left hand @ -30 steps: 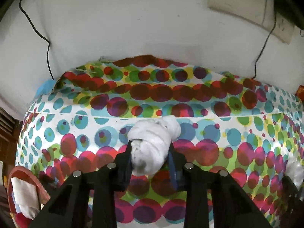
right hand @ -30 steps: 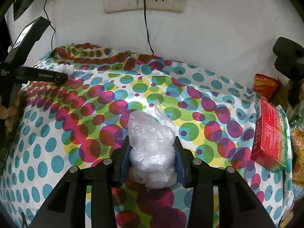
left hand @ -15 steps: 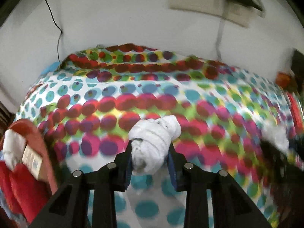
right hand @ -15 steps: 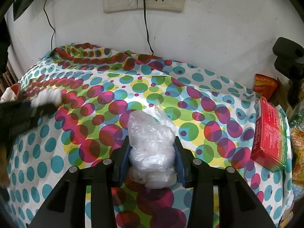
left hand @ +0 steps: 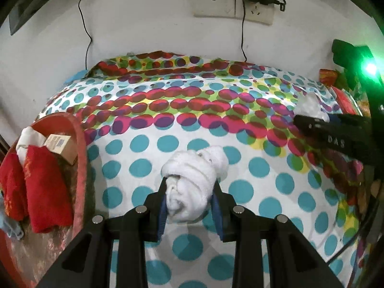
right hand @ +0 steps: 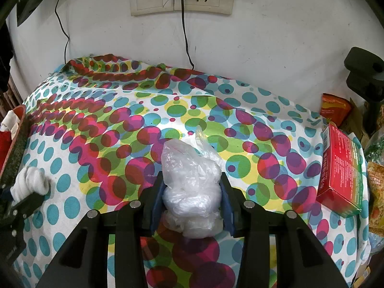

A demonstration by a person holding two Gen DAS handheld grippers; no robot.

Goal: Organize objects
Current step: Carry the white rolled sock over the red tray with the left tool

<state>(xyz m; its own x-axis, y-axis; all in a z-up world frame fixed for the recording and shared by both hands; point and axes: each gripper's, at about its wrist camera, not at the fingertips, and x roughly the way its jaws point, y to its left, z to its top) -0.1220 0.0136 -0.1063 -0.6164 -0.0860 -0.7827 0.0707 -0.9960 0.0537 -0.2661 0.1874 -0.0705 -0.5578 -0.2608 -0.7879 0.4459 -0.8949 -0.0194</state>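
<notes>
The left tool [left hand: 190,198] gripped a rolled white cloth bundle [left hand: 194,180] over the polka-dot-covered bench [left hand: 252,124]; the red round basket [left hand: 80,168] lay just to its left, nearer than the right tool [right hand: 190,195] clamping a crumpled clear plastic bag [right hand: 192,180].

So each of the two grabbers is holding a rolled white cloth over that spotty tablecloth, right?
Not quite. Only the left gripper holds a rolled white cloth. The right wrist view shows the right gripper clamped on a crumpled clear plastic bag. Both are over the spotty tablecloth.
</notes>
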